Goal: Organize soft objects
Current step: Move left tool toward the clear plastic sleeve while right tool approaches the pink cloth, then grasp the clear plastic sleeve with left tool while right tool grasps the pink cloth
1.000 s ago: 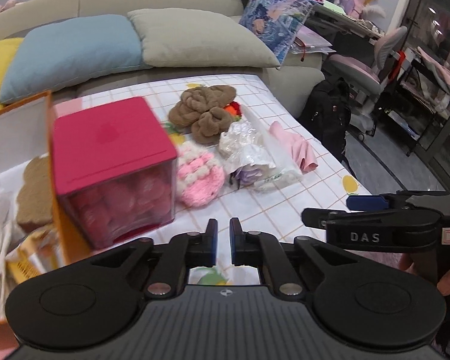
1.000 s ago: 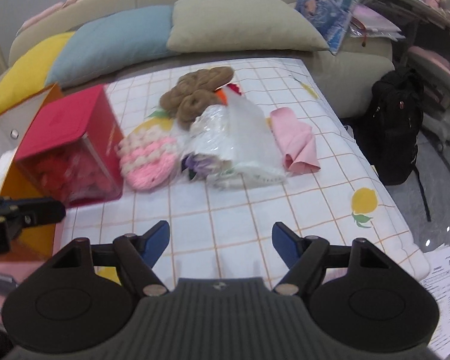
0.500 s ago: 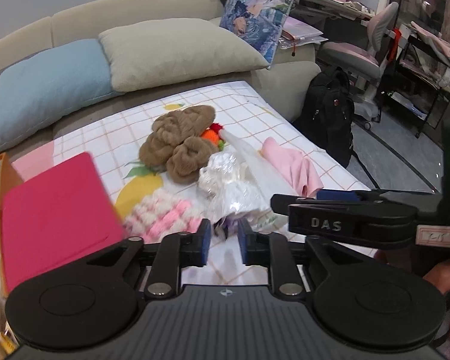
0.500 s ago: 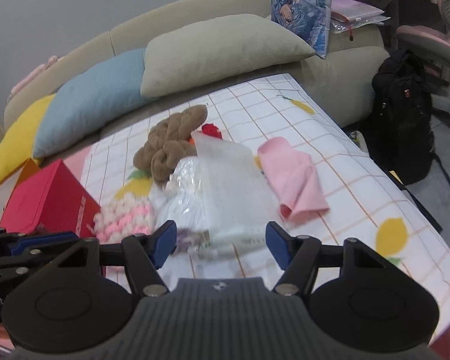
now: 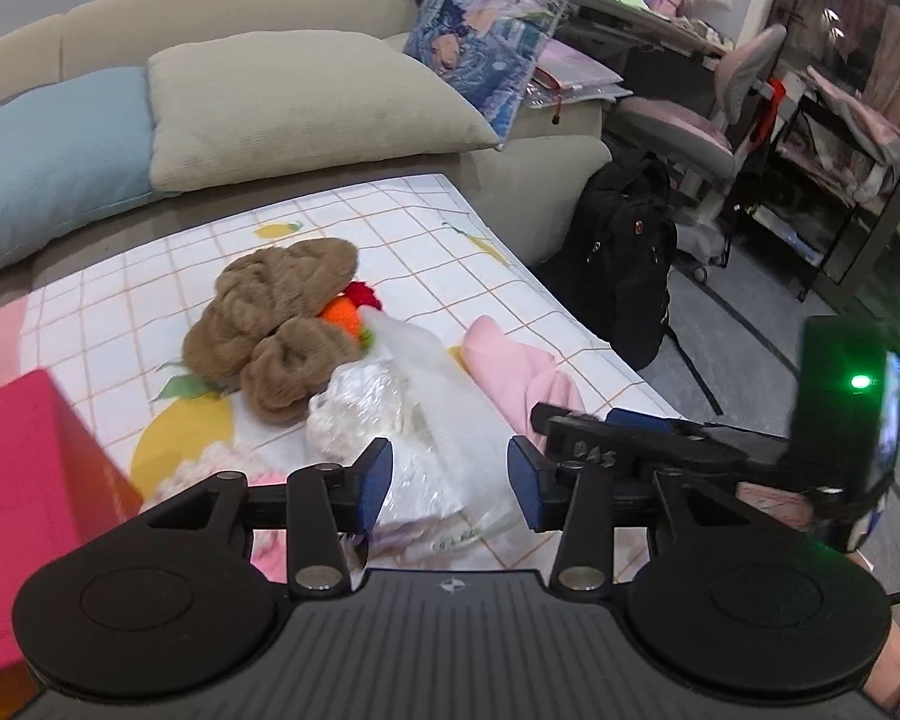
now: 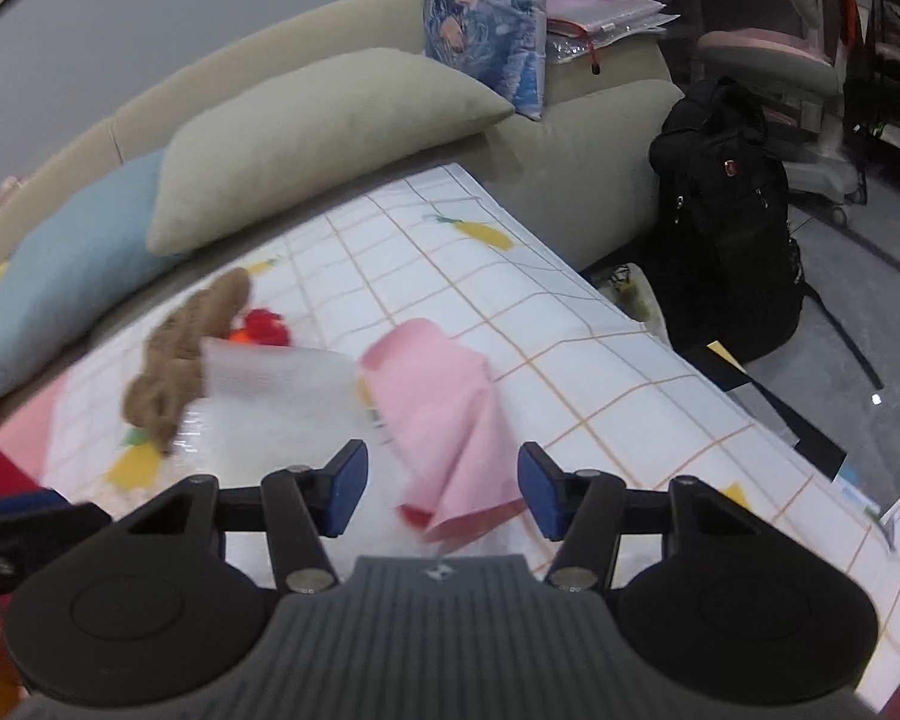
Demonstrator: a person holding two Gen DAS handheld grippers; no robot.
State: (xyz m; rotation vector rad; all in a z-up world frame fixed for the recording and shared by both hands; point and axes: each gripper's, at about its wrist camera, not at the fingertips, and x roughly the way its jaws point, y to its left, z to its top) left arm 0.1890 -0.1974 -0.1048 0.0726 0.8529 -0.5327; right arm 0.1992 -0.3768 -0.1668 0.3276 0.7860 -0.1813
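The pink cloth (image 6: 444, 420) lies on the checked cover (image 6: 600, 360) just ahead of the right gripper (image 6: 438, 495), whose empty jaws are closing; they may snag the cover too. The left gripper (image 5: 447, 480), empty, is opening over the plastic bag (image 5: 402, 420), beside the brown plush (image 5: 270, 312); the grippers nearly collide.
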